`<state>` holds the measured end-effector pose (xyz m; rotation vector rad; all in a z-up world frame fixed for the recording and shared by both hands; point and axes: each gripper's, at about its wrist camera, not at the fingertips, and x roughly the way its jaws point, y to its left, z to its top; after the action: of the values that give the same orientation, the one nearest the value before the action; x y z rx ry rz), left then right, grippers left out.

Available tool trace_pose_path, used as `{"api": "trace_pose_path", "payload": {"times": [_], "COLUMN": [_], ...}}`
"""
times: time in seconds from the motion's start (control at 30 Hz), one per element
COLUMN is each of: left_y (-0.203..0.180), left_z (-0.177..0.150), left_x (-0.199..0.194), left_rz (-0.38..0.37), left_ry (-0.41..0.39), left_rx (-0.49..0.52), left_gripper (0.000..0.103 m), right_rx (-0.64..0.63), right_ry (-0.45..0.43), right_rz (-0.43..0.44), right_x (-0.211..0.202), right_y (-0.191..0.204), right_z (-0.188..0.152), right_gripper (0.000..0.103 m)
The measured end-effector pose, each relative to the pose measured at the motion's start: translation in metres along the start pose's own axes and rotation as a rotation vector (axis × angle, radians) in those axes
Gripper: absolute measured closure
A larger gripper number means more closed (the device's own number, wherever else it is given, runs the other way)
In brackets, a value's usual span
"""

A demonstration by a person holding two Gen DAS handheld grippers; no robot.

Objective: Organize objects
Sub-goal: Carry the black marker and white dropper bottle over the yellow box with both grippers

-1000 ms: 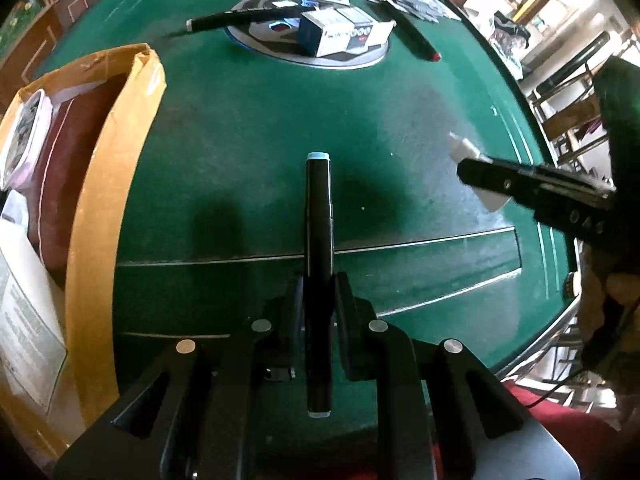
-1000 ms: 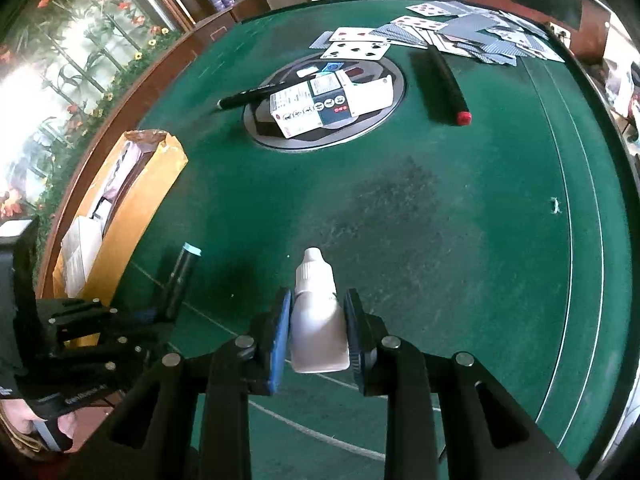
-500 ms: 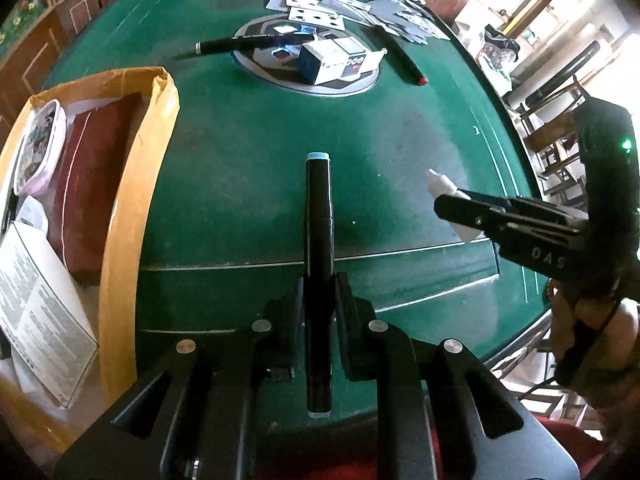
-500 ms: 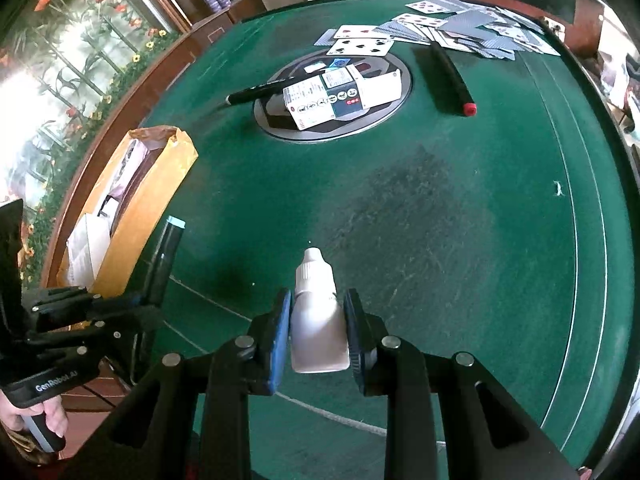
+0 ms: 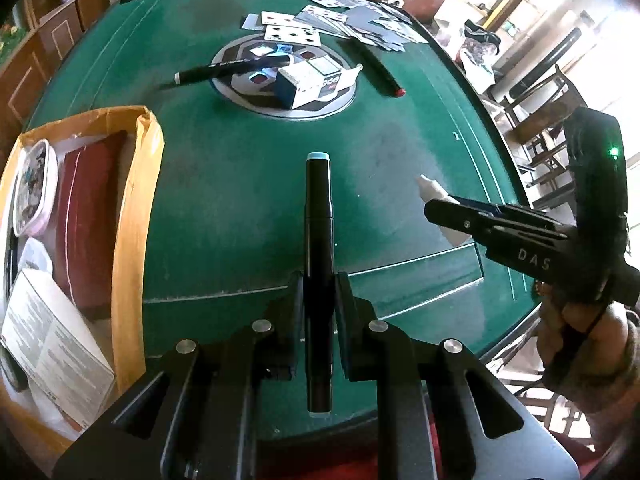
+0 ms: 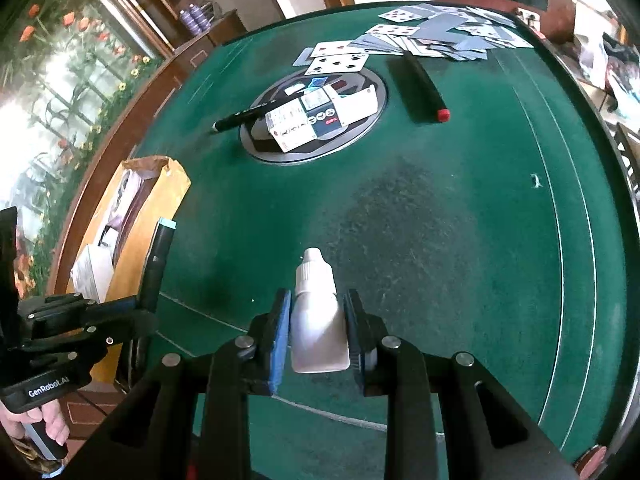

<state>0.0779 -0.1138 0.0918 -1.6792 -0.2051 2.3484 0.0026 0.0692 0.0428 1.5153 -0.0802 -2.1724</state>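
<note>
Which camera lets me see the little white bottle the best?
The right wrist view. There the white bottle sits front and centre, cap to base, squeezed between the right gripper pads. In the left wrist view only its tip and a bit of its body peek out from behind that gripper's fingers.

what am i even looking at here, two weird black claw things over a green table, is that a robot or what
No robot: a person holds a two-finger gripper in each hand, and each gripper has a fisheye camera looking along its fingers.

The left gripper, in its own camera's picture, is shut on a black marker with a pale blue cap. The right gripper, in the other picture, is shut on a small white plastic dropper bottle.

On the round green felt table lie scattered playing cards, a small printed carton, a thin black pen and a black marker with a red end. An open brown cardboard box sits at the left edge.
</note>
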Motion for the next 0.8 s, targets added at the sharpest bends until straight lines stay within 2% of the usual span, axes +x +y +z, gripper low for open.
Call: {"api": "trace_pose_path", "payload": {"times": [0.43,0.57,0.8], "left_y": [-0.020,-0.015,0.004], "left_z": [0.024,0.027,0.025], "left_x": [0.006,0.004,-0.007], "left_rz": [-0.052,-0.063,-0.080], "left_ry": [0.010,0.006,-0.013], "left_rx": [0.112,0.116,0.087], "left_gripper": [0.089,0.089,0.089], "right_rx": [0.087,0.115,0.095], "right_ry": [-0.029,-0.035,-0.038], "right_rz": [-0.056,-0.052,-0.014], "right_x": [-0.014,-0.015,-0.010], "right_y": [-0.016,-0.015,0.014], "right_z": [-0.008,-0.008,0.001], "right_gripper": [0.077,0.077,0.077]}}
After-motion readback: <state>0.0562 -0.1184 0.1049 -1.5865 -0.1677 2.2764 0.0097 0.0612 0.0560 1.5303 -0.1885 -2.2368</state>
